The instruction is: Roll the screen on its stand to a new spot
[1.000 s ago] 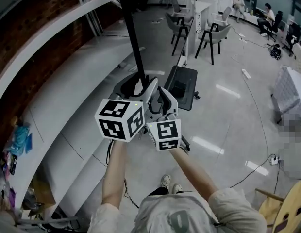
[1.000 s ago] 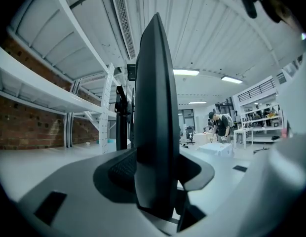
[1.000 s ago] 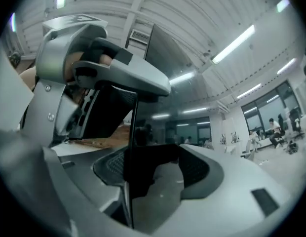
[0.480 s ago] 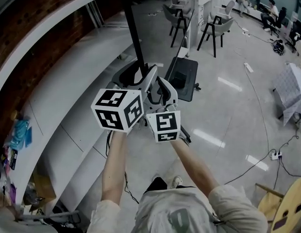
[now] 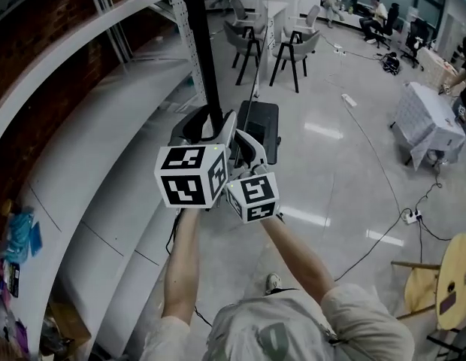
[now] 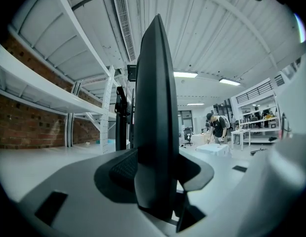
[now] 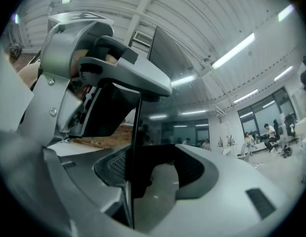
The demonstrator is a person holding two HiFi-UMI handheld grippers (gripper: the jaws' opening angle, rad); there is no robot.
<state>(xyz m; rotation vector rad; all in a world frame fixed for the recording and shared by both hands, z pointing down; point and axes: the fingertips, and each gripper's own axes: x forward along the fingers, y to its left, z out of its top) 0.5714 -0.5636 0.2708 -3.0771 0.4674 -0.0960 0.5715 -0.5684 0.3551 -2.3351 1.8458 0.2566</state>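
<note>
Just below frame centre, the left gripper [image 5: 218, 135] and the right gripper [image 5: 246, 147] are sitting side by side, both pairs of jaws clamping the near edge of the black screen [image 5: 197, 43], which is standing edge-on from centre to top. Its stand base [image 5: 261, 126] is resting on the floor [image 5: 331, 171] just beyond.

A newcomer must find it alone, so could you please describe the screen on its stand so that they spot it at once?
Follow the long white curved shelving along the brick wall at the hall's left. Beside it stands the screen, rising from a dark flat base on the grey floor. Unlike the grey chairs behind it, it is a tall, thin black slab seen edge-on.
</note>
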